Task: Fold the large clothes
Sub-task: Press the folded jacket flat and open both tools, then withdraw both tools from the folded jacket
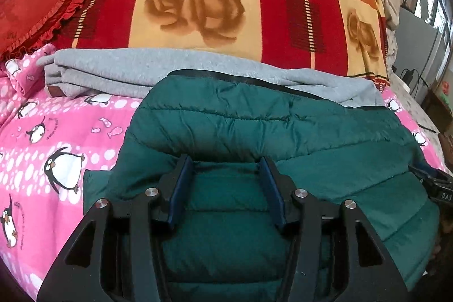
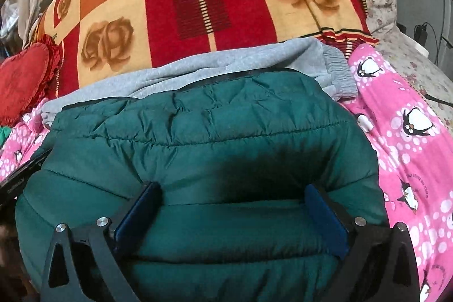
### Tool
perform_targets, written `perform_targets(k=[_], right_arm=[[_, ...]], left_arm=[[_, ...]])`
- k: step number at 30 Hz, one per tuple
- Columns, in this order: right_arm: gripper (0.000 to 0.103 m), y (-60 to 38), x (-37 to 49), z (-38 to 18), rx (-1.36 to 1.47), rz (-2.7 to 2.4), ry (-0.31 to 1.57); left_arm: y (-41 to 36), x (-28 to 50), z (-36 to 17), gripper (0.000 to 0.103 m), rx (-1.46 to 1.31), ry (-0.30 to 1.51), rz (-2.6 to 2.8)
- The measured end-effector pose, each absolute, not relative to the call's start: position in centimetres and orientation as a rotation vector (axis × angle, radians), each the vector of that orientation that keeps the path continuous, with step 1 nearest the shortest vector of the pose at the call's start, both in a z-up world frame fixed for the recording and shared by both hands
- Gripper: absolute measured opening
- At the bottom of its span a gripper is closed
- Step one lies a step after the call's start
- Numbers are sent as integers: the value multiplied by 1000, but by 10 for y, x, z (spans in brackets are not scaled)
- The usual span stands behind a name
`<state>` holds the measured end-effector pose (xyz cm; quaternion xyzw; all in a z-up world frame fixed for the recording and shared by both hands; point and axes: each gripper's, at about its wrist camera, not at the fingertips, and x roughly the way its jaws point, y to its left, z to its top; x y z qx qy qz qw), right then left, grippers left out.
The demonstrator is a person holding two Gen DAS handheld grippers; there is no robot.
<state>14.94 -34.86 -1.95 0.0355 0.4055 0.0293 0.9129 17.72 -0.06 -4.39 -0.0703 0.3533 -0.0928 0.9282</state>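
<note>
Green puffer jacket (image 1: 283, 132) folded on pink penguin blanket (image 1: 56, 132), left gripper (image 1: 226, 163) and right gripper (image 2: 233, 188) fingers spread wide, pressing into it, grey sweatpants (image 2: 198, 70) behind

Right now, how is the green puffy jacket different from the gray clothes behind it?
The green jacket is puffy, shiny and stitched in rows; the gray garment looks flat, soft and matte. The jacket lies nearer, between the open fingers of both grippers, left and right; the gray one lies untouched behind, partly under the jacket's far edge. Both rest on the pink penguin blanket.
</note>
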Motion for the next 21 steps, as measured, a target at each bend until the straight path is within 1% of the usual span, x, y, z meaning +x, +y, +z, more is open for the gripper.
perform_targets(k=[7, 10, 11, 14, 16, 18, 20, 21], right_arm=[[103, -349, 150, -20, 83, 68, 829], [102, -350, 147, -15, 90, 61, 815], [100, -351, 140, -8, 88, 46, 786], [100, -350, 112, 16, 80, 13, 675], [100, -347, 92, 33, 82, 29, 617], [100, -345, 70, 43, 109, 44, 600], [100, -338, 49, 51, 128, 96, 602], [100, -332, 37, 54, 111, 110, 608]], left_arm=[[-2, 182, -44, 51, -136, 724, -180], [-4, 184, -40, 50, -123, 753, -176], [-4, 184, -36, 50, -121, 774, -177], [2, 172, -16, 50, -153, 815, -140], [5, 151, 4, 50, -174, 802, -124], [3, 126, 26, 54, -153, 769, -113], [0, 104, 39, 76, -128, 767, -87], [-1, 93, 44, 78, -124, 771, -79]])
